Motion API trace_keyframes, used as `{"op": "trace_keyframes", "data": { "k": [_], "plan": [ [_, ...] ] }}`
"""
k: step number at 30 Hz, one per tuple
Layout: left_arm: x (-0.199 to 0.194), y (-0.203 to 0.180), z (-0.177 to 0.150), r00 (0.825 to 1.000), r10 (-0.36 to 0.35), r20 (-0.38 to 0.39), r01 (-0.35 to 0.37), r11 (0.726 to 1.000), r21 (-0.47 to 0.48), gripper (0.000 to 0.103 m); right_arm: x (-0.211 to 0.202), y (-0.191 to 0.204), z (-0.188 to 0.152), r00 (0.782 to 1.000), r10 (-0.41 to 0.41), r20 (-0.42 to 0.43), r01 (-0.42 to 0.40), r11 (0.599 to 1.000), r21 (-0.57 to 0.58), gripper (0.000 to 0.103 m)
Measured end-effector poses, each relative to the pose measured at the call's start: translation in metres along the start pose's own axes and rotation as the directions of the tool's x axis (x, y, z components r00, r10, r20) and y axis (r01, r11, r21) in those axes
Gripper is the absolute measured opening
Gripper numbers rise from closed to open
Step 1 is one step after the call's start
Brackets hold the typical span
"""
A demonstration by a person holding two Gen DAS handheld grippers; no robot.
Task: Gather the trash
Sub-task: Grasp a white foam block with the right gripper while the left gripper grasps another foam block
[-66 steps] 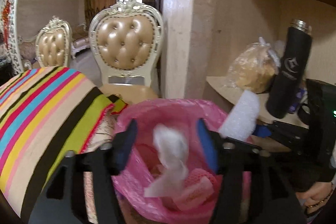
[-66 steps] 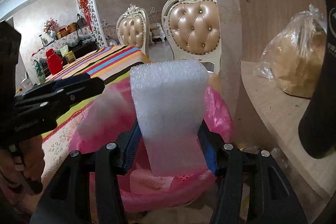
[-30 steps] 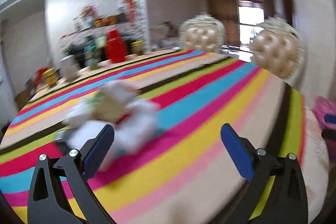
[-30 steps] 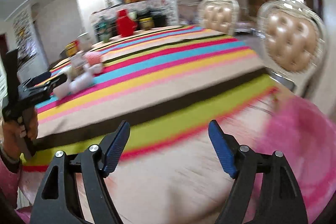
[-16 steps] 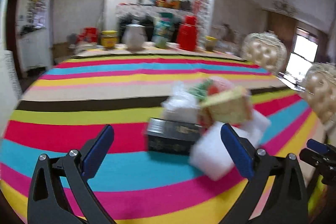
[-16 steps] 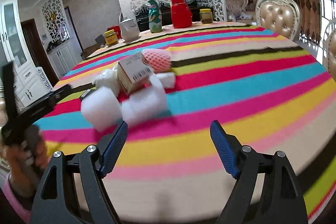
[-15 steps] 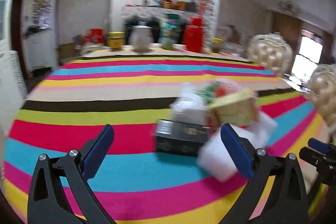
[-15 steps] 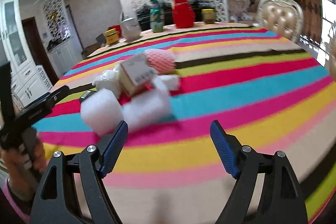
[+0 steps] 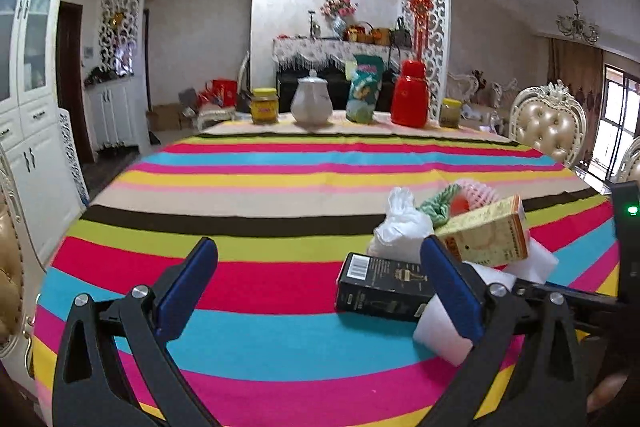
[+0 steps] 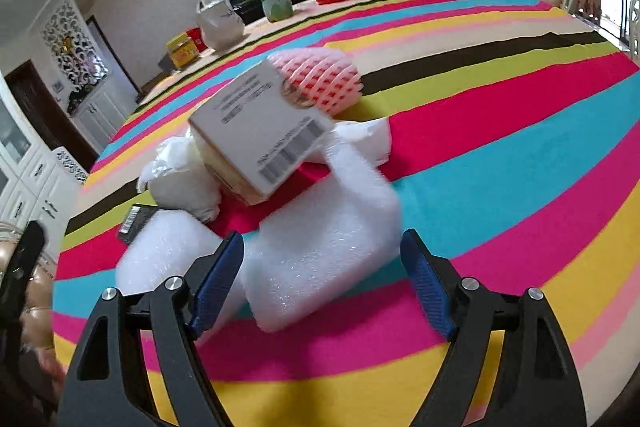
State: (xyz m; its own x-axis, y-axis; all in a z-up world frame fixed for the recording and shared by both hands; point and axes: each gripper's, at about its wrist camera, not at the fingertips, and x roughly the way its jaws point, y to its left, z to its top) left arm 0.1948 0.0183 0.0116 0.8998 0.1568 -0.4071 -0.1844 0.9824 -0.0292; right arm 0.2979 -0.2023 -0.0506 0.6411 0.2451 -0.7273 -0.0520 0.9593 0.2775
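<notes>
A heap of trash lies on the striped tablecloth (image 9: 248, 291). It holds a black box (image 9: 380, 287), a yellow carton (image 9: 486, 237), a white crumpled bag (image 9: 404, 223), a pink foam fruit net (image 10: 320, 75) and white foam blocks (image 10: 320, 251). My left gripper (image 9: 320, 291) is open and empty, with the heap just to the right of its fingers. My right gripper (image 10: 320, 283) is open, its fingers on either side of the nearest foam block without touching it. The carton (image 10: 260, 131) leans on top of the heap.
At the table's far edge stand a yellow jar (image 9: 264, 105), a white teapot (image 9: 311, 103), a green bag (image 9: 364, 89), a red flask (image 9: 410, 99) and another jar (image 9: 450, 113). A padded chair (image 9: 548, 125) stands at the right. White cabinets (image 9: 28, 75) line the left wall.
Both grippers let their pieces go at the pink bin bag, then swung back to the table. My right gripper has come close to the foam block; the heap has shifted right in the left view.
</notes>
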Motion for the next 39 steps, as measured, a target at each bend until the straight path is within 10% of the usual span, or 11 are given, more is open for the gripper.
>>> {"op": "trace_keyframes", "data": {
  "k": [14, 28, 35, 39],
  "plan": [
    [0.009, -0.010, -0.007, 0.992, -0.104, -0.066, 0.105, 0.994, 0.011, 0.098, -0.006, -0.011, -0.006, 1.000, -0.015, 0.015, 0.016, 0.998, -0.064, 0.080],
    [0.040, -0.081, -0.031, 0.936, -0.235, -0.263, 0.292, 0.934, 0.207, 0.097, -0.099, -0.093, -0.051, 0.981, 0.056, 0.183, -0.066, 0.997, 0.048, 0.080],
    [0.066, -0.096, -0.035, 0.899, -0.242, -0.366, 0.336, 0.916, 0.220, 0.053, -0.098, -0.094, -0.052, 0.981, 0.087, 0.176, -0.099, 0.993, 0.064, 0.081],
    [0.046, -0.097, -0.034, 0.925, -0.259, -0.279, 0.332, 0.908, 0.255, 0.051, -0.099, -0.089, -0.054, 0.980, 0.080, 0.185, -0.092, 0.994, 0.056, 0.081]
  ]
}}
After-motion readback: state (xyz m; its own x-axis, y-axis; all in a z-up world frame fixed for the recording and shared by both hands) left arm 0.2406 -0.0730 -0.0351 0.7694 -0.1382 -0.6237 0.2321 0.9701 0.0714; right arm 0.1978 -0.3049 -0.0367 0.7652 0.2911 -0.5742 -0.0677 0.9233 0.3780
